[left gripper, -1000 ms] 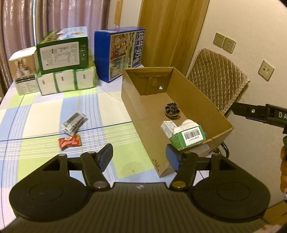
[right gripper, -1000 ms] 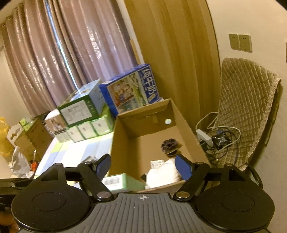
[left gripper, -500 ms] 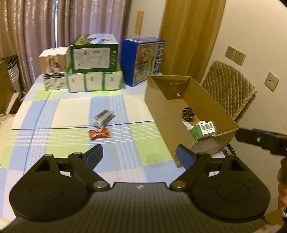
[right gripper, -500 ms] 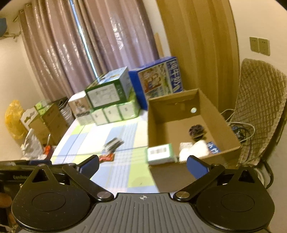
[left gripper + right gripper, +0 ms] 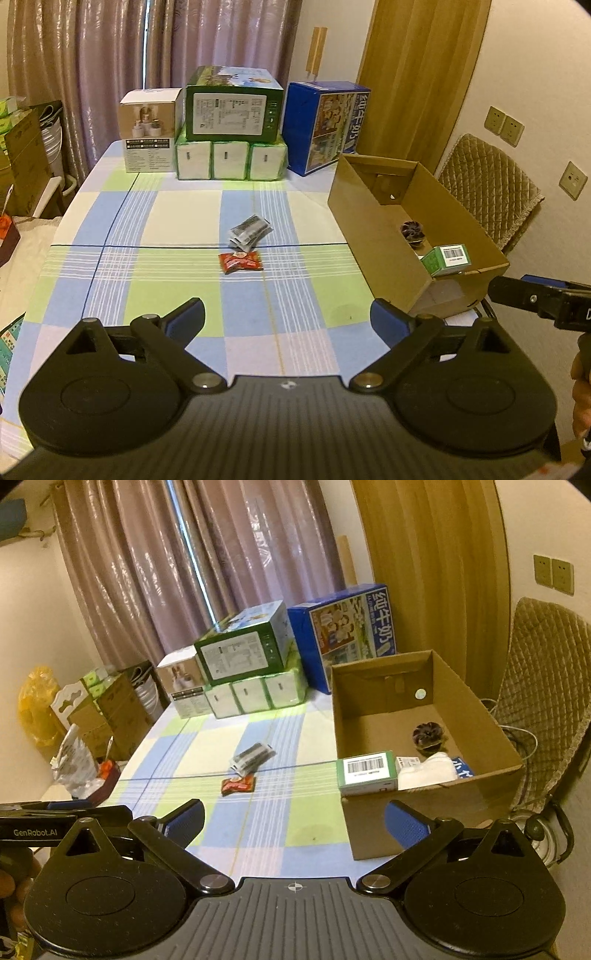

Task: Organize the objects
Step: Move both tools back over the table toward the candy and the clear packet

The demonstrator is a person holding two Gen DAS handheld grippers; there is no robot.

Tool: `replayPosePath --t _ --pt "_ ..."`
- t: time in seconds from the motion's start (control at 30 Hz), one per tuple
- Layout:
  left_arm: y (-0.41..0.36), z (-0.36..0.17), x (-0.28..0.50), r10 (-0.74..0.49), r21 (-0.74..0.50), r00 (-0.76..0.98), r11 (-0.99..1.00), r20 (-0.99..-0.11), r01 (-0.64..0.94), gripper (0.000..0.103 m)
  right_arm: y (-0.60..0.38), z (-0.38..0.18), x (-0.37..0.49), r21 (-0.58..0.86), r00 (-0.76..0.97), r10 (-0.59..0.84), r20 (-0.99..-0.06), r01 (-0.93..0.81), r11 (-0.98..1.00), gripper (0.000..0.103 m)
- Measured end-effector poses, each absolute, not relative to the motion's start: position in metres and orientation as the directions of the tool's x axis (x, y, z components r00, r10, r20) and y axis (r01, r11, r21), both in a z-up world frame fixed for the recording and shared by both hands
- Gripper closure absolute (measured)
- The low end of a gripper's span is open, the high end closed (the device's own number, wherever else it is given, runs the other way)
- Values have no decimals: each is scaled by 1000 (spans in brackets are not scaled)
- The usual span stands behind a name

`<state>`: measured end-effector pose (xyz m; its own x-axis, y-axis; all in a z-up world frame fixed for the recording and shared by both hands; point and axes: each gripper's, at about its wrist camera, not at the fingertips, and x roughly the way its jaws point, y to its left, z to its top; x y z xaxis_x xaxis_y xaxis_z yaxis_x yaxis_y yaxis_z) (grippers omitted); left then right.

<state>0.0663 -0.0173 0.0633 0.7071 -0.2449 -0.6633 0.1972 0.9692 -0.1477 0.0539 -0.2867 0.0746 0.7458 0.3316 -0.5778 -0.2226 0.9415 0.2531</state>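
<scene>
A brown cardboard box (image 5: 373, 236) (image 5: 476, 720) stands open at the table's right side. Inside lie a green carton with a barcode (image 5: 447, 259) (image 5: 367, 771), a dark round ornament (image 5: 413, 233) (image 5: 427, 734) and a white bundle (image 5: 428, 770). On the checked cloth lie a red snack packet (image 5: 241, 261) (image 5: 238, 785) and a grey foil packet (image 5: 250, 230) (image 5: 254, 756). My left gripper (image 5: 287, 321) is open and empty above the table's near edge. My right gripper (image 5: 293, 819) is open and empty too, near the box's front left corner.
Stacked cartons line the table's far edge: a white box (image 5: 149, 131), a green box on tissue packs (image 5: 232, 110) and a blue milk carton (image 5: 325, 125). A padded chair (image 5: 487, 184) stands right of the cardboard box. Boxes and bags crowd the floor at left (image 5: 92, 709).
Both grippers have pulled back and up from the cardboard box, so more of the table shows. Their fingers have spread wider. The green carton stays in the box.
</scene>
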Motion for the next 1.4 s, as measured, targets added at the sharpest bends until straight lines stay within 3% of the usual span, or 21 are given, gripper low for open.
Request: replayPosePath --t 1.27,1.33,1.4 --pt "28 33 107 -175 -93 700 984 -693 153 5 -219 42 96 233 685 395 -613 -321 918 3" --pt "31 28 116 -175 -82 700 983 -693 165 5 -211 33 107 223 680 394 -618 -328 918 6" --pt "34 22 128 -181 -74 695 981 -695 182 6 -203 24 119 224 666 399 -630 -335 915 26"
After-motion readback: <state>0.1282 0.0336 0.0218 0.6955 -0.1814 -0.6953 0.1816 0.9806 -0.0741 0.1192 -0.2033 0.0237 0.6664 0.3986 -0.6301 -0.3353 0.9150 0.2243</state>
